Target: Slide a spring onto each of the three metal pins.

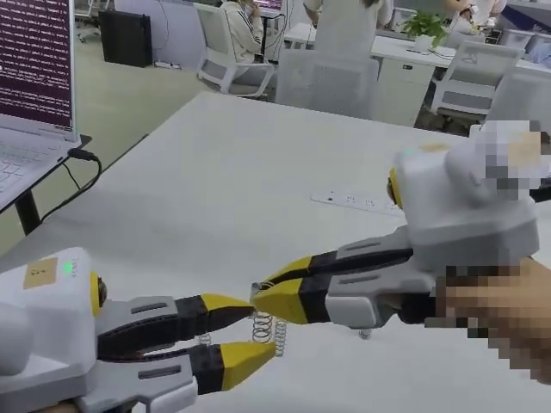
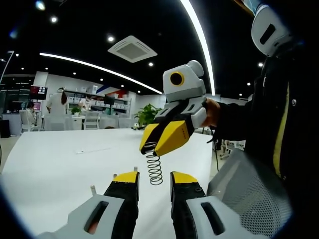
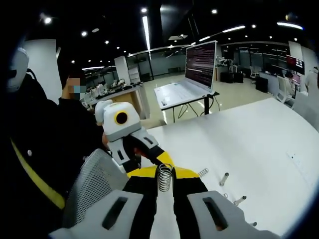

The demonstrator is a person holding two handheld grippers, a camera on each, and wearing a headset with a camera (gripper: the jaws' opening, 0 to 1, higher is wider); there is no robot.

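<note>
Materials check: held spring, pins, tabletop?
The spring looks like bare steel wire: thin grey coils with bright glints. The pins look metal too, silvery with a dull sheen, though too small to say more. The tabletop is smooth matte white, probably laminate; no grain shows.

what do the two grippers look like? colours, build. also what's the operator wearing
They match. The left gripper and right gripper both have white bodies, grey slotted finger bases, black mid-sections and yellow wedge-shaped fingers. The person wears a dark jacket with a yellow stripe.
</note>
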